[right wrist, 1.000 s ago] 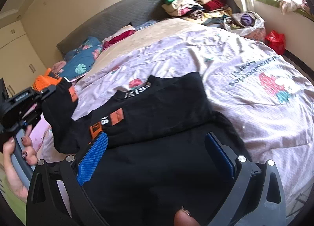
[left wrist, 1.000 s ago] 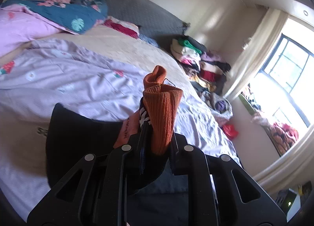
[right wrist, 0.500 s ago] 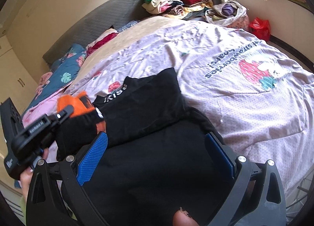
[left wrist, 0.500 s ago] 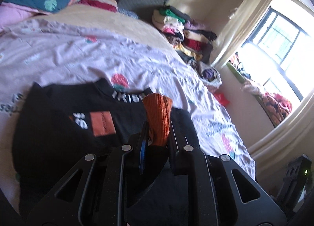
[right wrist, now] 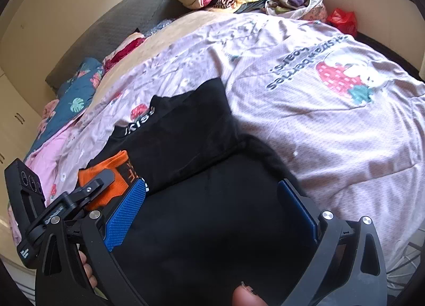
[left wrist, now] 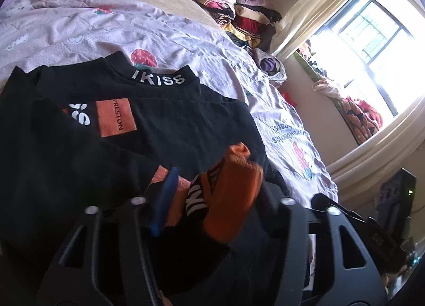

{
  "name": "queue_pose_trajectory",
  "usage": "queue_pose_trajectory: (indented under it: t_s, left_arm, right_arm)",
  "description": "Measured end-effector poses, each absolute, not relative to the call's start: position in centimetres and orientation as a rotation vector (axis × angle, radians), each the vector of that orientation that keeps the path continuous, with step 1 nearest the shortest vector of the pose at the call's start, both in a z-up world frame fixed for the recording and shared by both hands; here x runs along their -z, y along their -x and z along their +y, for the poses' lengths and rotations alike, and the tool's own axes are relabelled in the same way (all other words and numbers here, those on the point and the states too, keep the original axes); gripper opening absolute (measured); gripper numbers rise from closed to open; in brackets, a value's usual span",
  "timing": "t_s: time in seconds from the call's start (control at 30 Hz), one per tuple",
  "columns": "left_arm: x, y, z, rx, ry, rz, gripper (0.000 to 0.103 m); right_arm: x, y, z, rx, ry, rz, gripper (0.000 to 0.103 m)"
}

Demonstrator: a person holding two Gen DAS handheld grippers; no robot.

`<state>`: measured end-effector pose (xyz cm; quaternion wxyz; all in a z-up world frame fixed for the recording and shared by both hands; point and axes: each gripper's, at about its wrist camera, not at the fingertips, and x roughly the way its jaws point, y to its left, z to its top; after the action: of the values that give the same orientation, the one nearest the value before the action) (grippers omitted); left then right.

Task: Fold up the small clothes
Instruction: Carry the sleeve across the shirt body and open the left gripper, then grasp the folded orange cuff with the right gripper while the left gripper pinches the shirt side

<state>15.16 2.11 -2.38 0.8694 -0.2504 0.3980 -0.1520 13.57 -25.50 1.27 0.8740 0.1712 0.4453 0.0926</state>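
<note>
A black top [left wrist: 164, 109] with an "IKISS" collar and orange patches lies on the bed, also in the right wrist view [right wrist: 186, 130]. Its sleeve ends in an orange ribbed cuff [left wrist: 231, 192]. My left gripper [left wrist: 215, 192] has its jaws parted, with the cuff lying loosely between them over the top's body. The cuff and left gripper also show in the right wrist view [right wrist: 106, 181]. My right gripper [right wrist: 212, 205] is open and empty, low over the black top's lower part.
The bed has a lilac strawberry-print cover [right wrist: 332, 88]. Piles of folded clothes [left wrist: 233, 11] sit at the far corner by the grey headboard [right wrist: 111, 27]. Pillows [right wrist: 77, 99] lie at the left. A window [left wrist: 372, 32] and a red bag [right wrist: 342, 19] are at the right.
My left gripper carried the orange cuff down and across onto the top's body, and its jaws have parted. My right gripper stayed open and low, shifting slightly.
</note>
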Motion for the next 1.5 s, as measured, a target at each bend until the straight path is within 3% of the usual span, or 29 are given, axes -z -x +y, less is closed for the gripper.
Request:
queue_pose_trajectory:
  t_s: [0.2, 0.4, 0.47, 0.6, 0.63, 0.7, 0.73, 0.77, 0.97, 1.3, 1.5]
  left_arm:
    - [1.0, -14.4, 4.0, 0.328, 0.541, 0.798, 0.072]
    - [-0.1, -13.7, 7.2, 0.187, 0.499, 0.776, 0.079]
    - [0.0, -13.6, 8.7, 0.13, 0.499, 0.775, 0.079]
    - [0.3, -12.8, 12.7, 0.02, 0.532, 0.764, 0.08]
    - [0.4, -12.6, 13.6, -0.003, 0.542, 0.759, 0.08]
    - [0.4, -12.1, 15.4, -0.044, 0.566, 0.748, 0.081]
    - [0.4, -11.9, 16.2, -0.062, 0.577, 0.744, 0.081]
    - [0.5, -11.8, 17.0, -0.082, 0.585, 0.739, 0.081]
    - [1.5, -10.7, 20.5, -0.17, 0.64, 0.733, 0.081]
    - [2.6, -10.8, 20.6, -0.164, 0.67, 0.759, 0.081]
    - [4.1, -12.0, 19.4, -0.124, 0.672, 0.813, 0.081]
  right_arm:
    - [-0.1, -14.0, -23.7, -0.247, -0.362, 0.975, 0.098]
    - [1.3, -14.1, -21.5, -0.333, -0.348, 1.022, 0.097]
    - [1.9, -14.3, -20.6, -0.368, -0.334, 1.044, 0.078]
    - [2.9, -14.5, -18.7, -0.396, -0.279, 1.063, 0.066]
    - [3.1, -14.5, -18.2, -0.399, -0.26, 1.059, 0.053]
    - [3.3, -14.6, -17.9, -0.388, -0.233, 1.054, 0.044]
    - [3.2, -14.6, -17.7, -0.395, -0.221, 1.039, 0.034]
    - [3.1, -14.5, -17.6, -0.429, -0.227, 1.026, 0.012]
    - [-0.1, -14.4, -16.2, -0.528, -0.123, 0.905, 0.01]
    - [-10.7, -16.6, -15.7, -0.602, 0.043, 0.64, 0.01]
    - [-9.2, -19.5, -17.1, -0.53, 0.078, 0.664, 0.01]
